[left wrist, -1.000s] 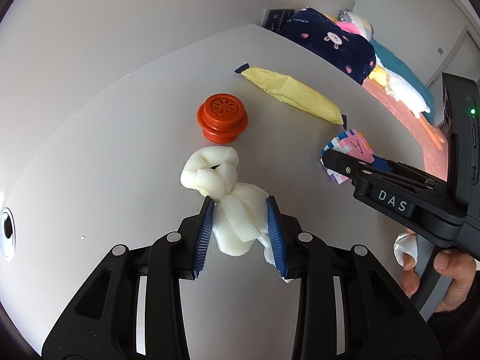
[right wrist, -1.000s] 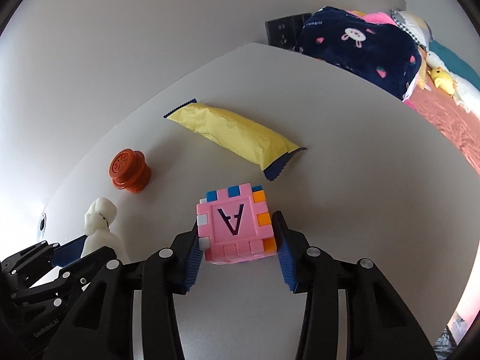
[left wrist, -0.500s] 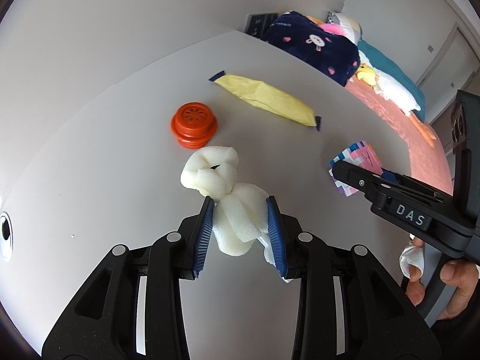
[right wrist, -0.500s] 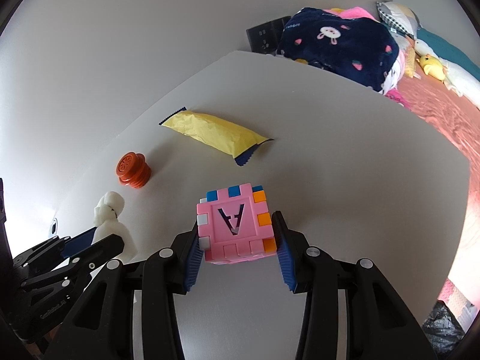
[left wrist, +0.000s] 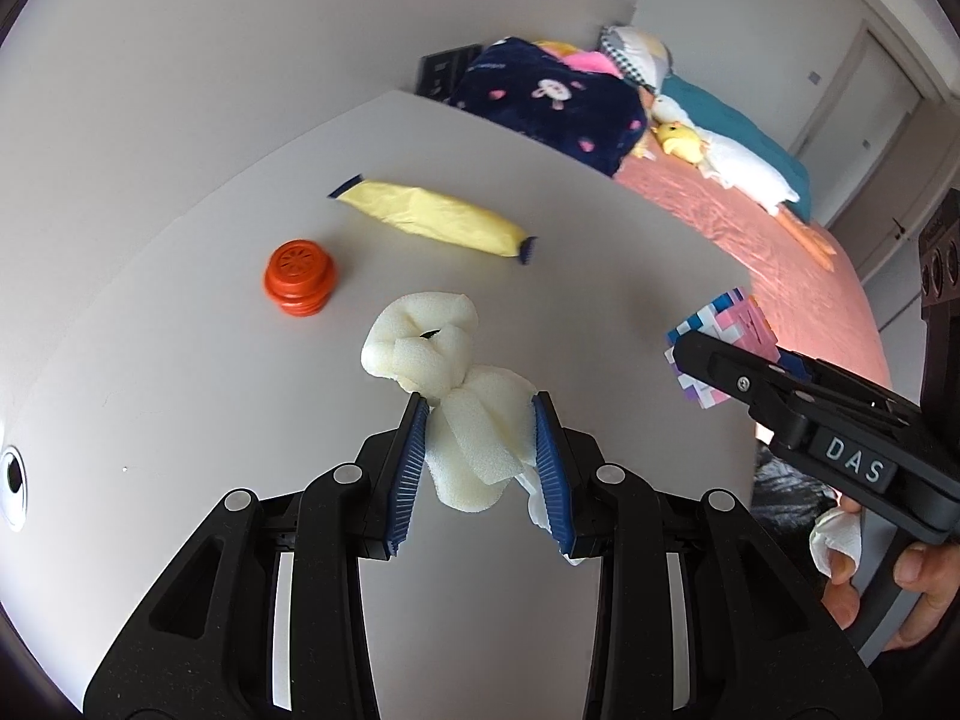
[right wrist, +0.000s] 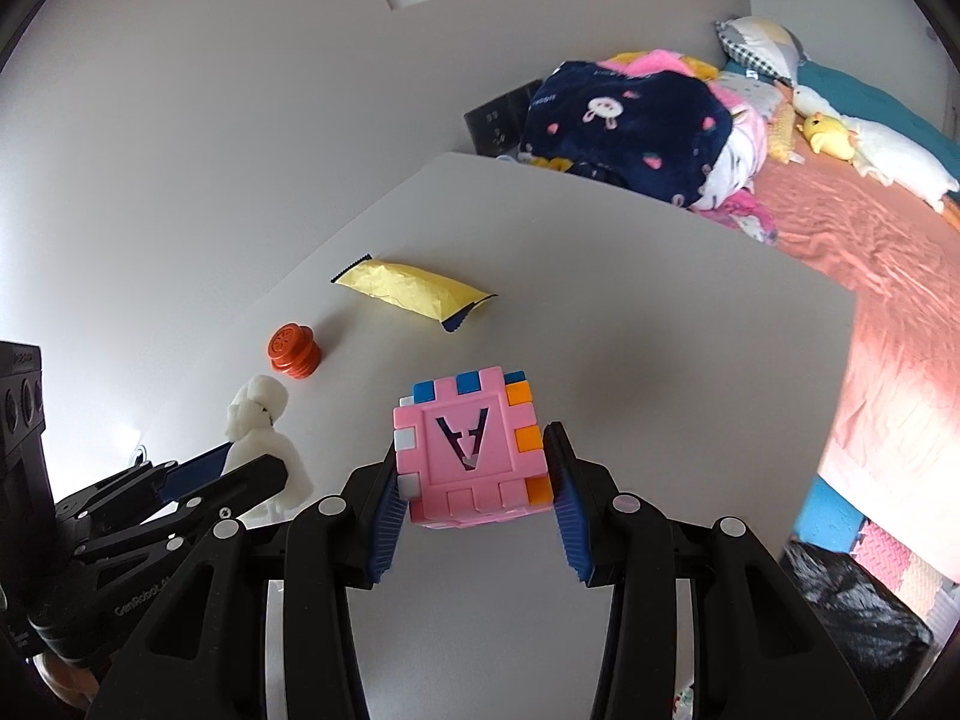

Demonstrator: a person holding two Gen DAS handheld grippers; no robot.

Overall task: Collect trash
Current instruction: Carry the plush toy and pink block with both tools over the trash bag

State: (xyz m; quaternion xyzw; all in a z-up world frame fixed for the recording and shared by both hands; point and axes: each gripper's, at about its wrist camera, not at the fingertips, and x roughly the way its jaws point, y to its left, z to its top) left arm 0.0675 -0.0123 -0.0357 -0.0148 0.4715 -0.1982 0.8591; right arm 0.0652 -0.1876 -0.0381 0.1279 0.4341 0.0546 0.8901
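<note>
My left gripper (left wrist: pixel 480 414) is shut on a knotted piece of white foam (left wrist: pixel 444 378) and holds it above the white table (left wrist: pixel 210 390). My right gripper (right wrist: pixel 471 456) is shut on a pink foam cube (right wrist: pixel 474 450) with the letter A, held above the table; the cube also shows at the right of the left wrist view (left wrist: pixel 729 348). The foam shows at the lower left of the right wrist view (right wrist: pixel 258 426). A yellow snack wrapper (left wrist: pixel 432 219) and an orange round cap (left wrist: pixel 300 276) lie on the table farther away.
A bed with a pink sheet (right wrist: pixel 888 276), a dark blue blanket (right wrist: pixel 624 120) and plush toys stands beyond the table's far right edge. A black trash bag (right wrist: pixel 852 612) sits on the floor at the lower right. A grey wall (left wrist: pixel 180 60) runs along the table's left.
Both grippers have risen and pulled back from the table with the foam and the cube still held. The wrapper and orange cap look smaller and farther.
</note>
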